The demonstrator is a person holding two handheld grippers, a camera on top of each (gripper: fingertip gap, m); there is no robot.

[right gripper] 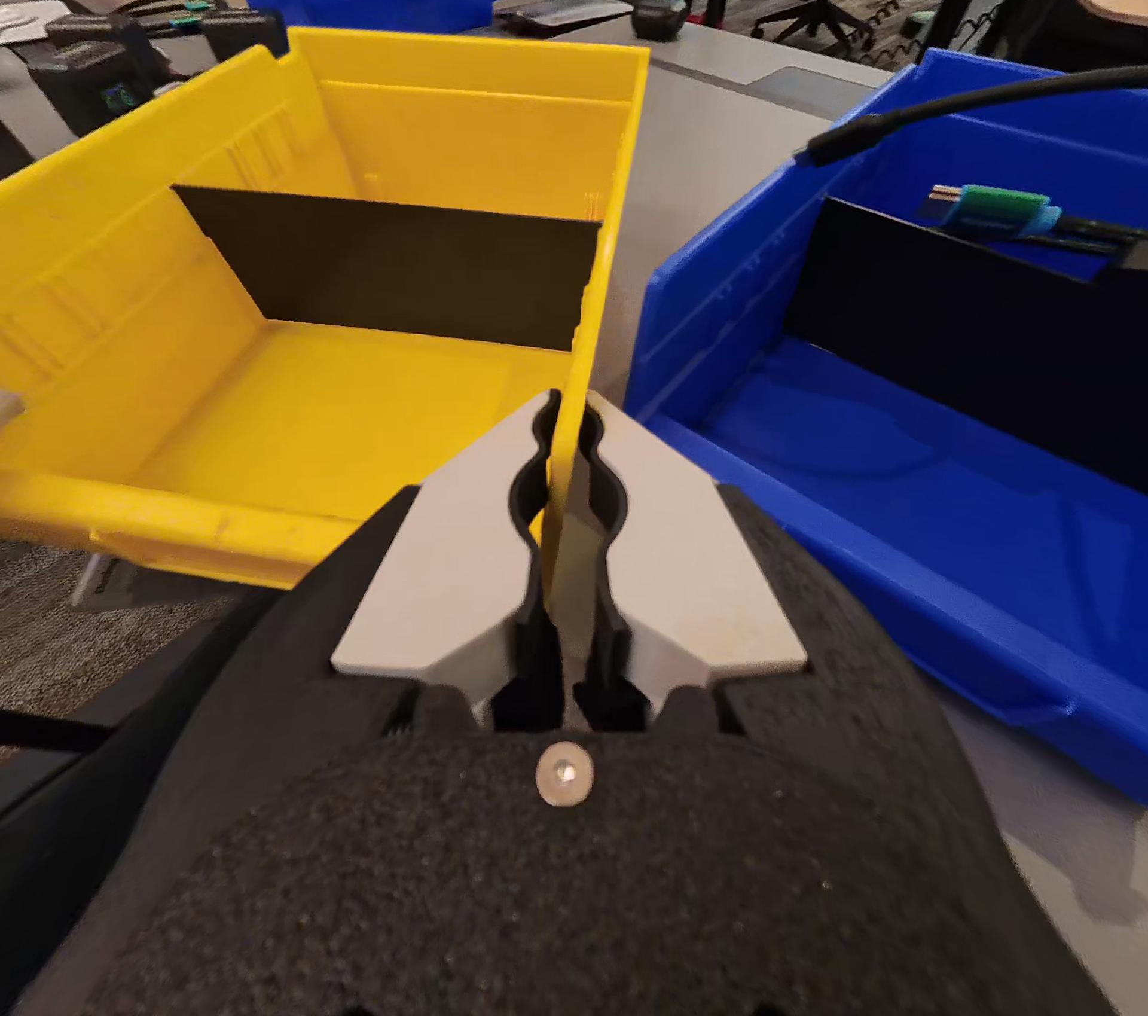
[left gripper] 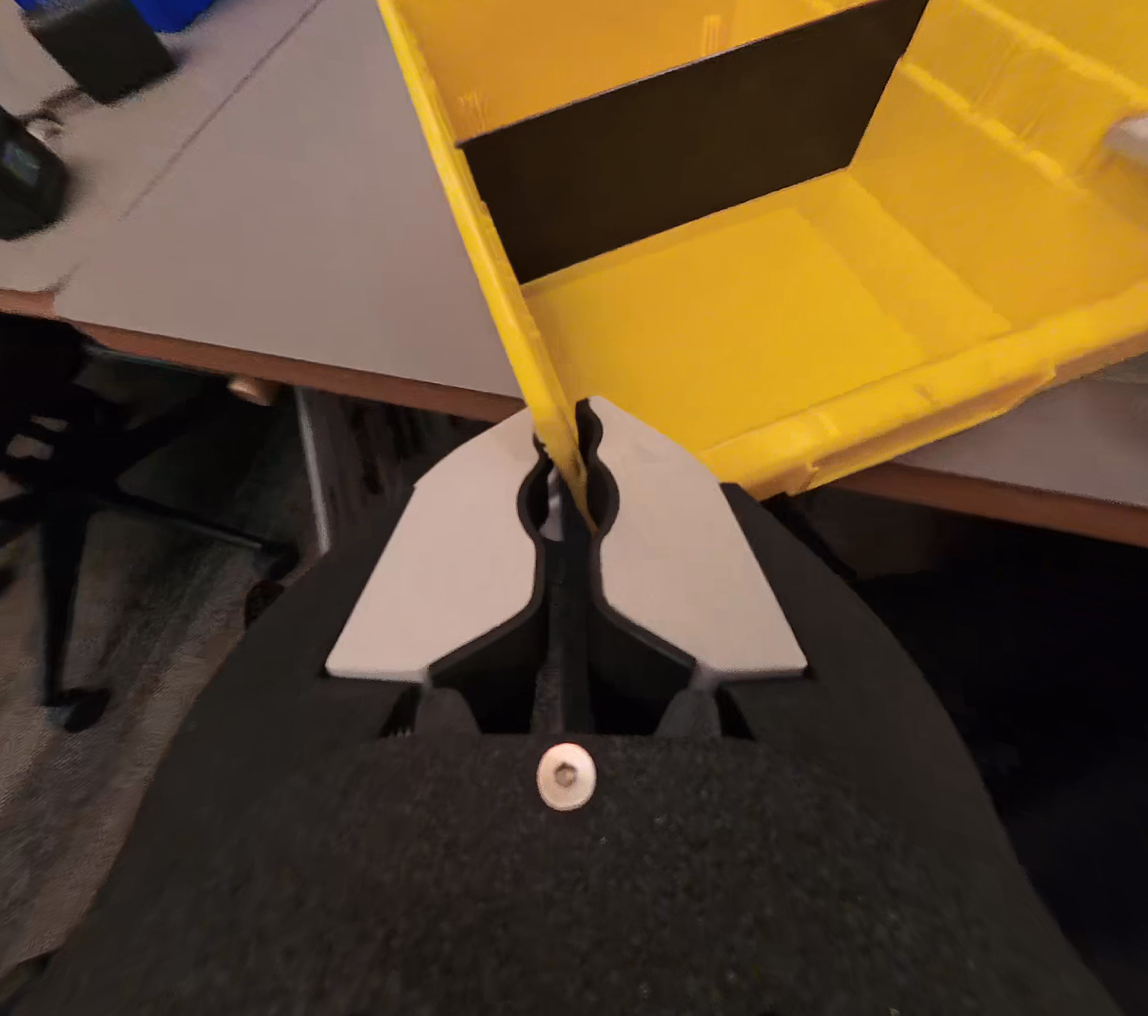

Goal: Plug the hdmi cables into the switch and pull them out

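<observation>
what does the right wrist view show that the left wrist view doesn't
Only the right wrist view shows the blue bin beside it, a black cable above that bin, a green-ended connector inside it, and the right claw shut on the yellow bin's wall. Only the left wrist view shows the left claw clamped on the opposite wall and a black box on the table. Both show the yellow bin and its black divider.

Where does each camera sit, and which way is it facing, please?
Left wrist view: behind the left hand-held gripper, facing the yellow bin's left wall, which its fingers clamp; grey table beyond.
Right wrist view: behind the right hand-held gripper, clamping the bin's right wall; a blue bin stands beside.
Both share the yellow bin and its black divider.
</observation>
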